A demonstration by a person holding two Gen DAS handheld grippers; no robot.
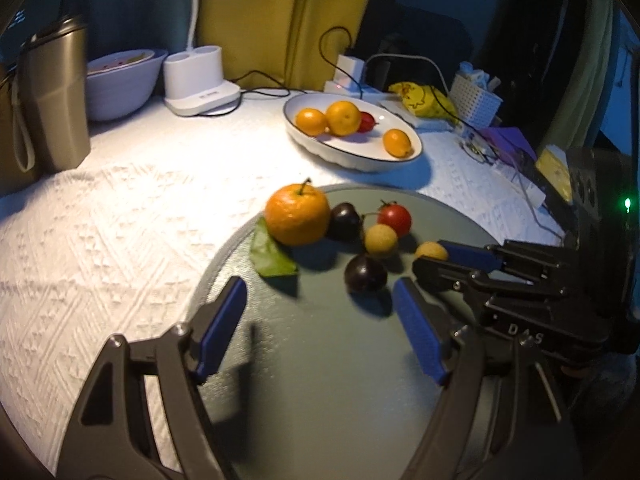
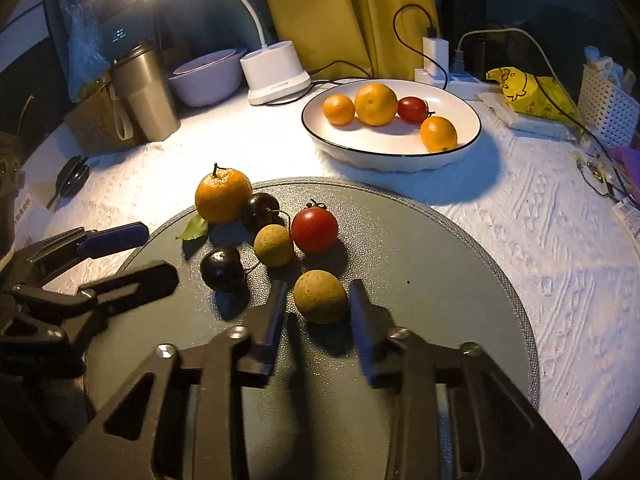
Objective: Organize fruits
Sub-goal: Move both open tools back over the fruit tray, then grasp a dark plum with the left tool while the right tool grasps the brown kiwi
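At lower centre of the right view, my right claw [image 2: 318,308] stands open around the longan [image 2: 320,297], not yet pinching; next I must close, then lift it to the white plate [image 2: 472,136], while my left claw [image 1: 320,320] waits open and empty.

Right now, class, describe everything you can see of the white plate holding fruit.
The white plate is a shallow oval dish with a thin dark rim and ribbed outer wall, seemingly glazed ceramic. It sits upright on the textured white tablecloth, beyond the grey mat. Inside lie three oranges and one red tomato. Neither gripper touches it.
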